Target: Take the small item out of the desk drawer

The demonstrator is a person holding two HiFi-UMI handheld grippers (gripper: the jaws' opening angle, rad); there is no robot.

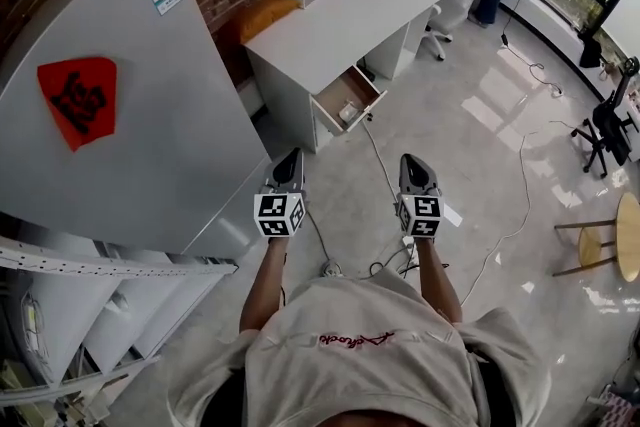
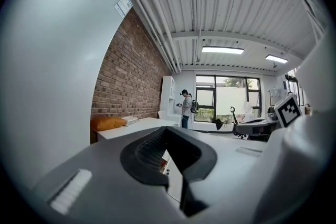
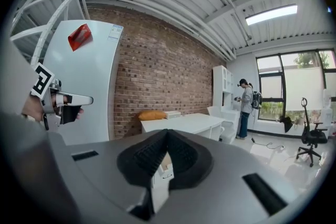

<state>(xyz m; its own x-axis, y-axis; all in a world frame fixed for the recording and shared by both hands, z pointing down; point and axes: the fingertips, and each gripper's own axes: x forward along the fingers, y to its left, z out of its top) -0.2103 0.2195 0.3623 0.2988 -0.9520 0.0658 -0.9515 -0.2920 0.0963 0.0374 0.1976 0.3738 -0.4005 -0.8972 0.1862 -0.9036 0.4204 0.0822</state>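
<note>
Well ahead of the clenched, empty left gripper (image 1: 289, 161) and right gripper (image 1: 416, 165) stands the open drawer (image 1: 346, 99); the step is likely approach, then unclenching.

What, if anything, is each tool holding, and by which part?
Nothing is held. The left tool and the right tool both have their jaws together and empty, short of the open desk drawer.

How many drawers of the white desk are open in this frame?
1: the drawer at the end of the desk nearest the person, pulled out, with a small white item inside. Any other drawers are shut or hidden from here.
</note>
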